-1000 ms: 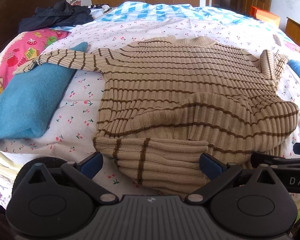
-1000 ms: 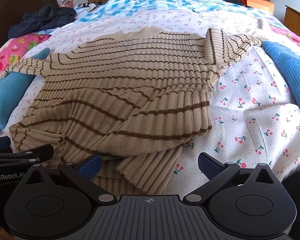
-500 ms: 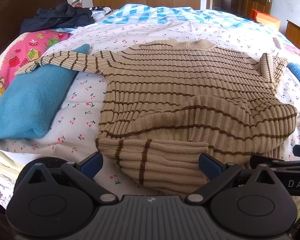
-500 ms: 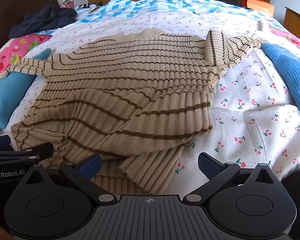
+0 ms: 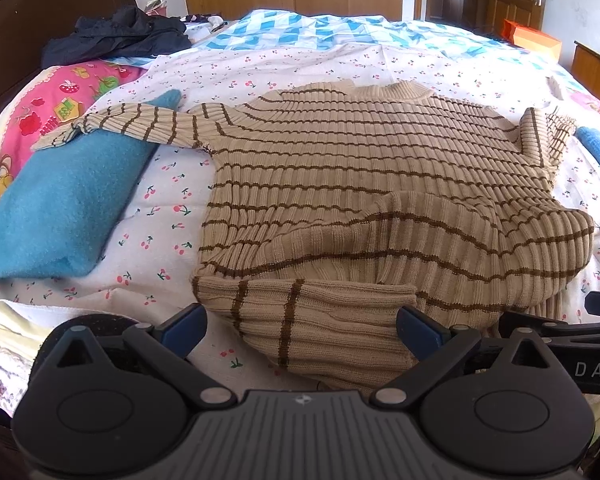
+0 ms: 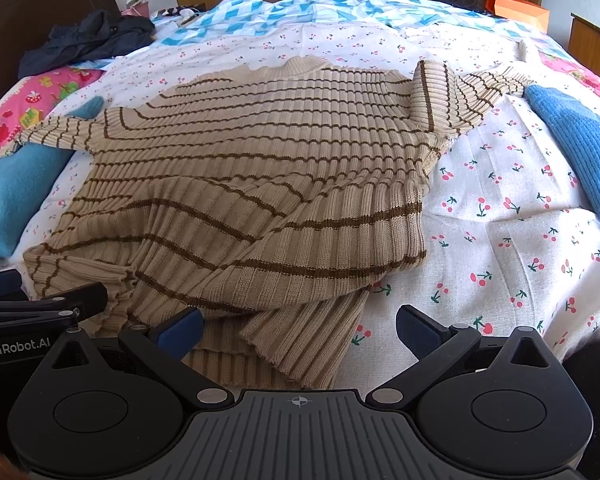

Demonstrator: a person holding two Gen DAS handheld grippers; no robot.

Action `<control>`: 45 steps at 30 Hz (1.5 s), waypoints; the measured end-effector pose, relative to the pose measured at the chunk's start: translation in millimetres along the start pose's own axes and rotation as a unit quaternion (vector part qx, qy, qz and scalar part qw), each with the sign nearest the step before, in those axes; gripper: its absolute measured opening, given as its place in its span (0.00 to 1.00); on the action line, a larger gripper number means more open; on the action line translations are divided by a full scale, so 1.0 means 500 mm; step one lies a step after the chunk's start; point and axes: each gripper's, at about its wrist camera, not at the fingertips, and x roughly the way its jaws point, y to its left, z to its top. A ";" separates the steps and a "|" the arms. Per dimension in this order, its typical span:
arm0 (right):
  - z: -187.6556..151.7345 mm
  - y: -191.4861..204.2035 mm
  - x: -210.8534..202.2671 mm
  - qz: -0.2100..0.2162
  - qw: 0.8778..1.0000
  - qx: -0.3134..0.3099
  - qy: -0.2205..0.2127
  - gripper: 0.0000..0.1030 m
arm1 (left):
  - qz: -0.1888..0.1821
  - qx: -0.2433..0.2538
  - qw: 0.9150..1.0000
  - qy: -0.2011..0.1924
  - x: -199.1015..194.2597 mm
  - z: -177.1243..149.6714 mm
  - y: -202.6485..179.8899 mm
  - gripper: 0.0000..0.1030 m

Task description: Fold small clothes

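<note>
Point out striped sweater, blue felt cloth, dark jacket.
striped sweater (image 5: 360, 184), left wrist view, chest.
blue felt cloth (image 5: 60, 208), left wrist view, middle.
dark jacket (image 6: 88, 40), right wrist view, crumpled centre.

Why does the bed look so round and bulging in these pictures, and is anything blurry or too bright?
Left wrist view: the fisheye lens bends the bed into a dome, with dark corners; the striped sweater is sharp in even daylight. Right wrist view: same curving; the white sheet is bright but its cherry print stays readable.
</note>
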 end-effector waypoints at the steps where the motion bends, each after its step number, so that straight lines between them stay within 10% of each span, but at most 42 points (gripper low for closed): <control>1: 0.000 0.001 0.000 0.000 1.000 0.000 0.000 1.00 | 0.000 0.000 1.000 -0.001 0.000 0.000 0.000 1.00; 45: -0.005 -0.008 0.004 -0.011 1.000 0.005 0.005 1.00 | -0.006 0.014 1.000 0.004 0.004 -0.003 -0.011 0.99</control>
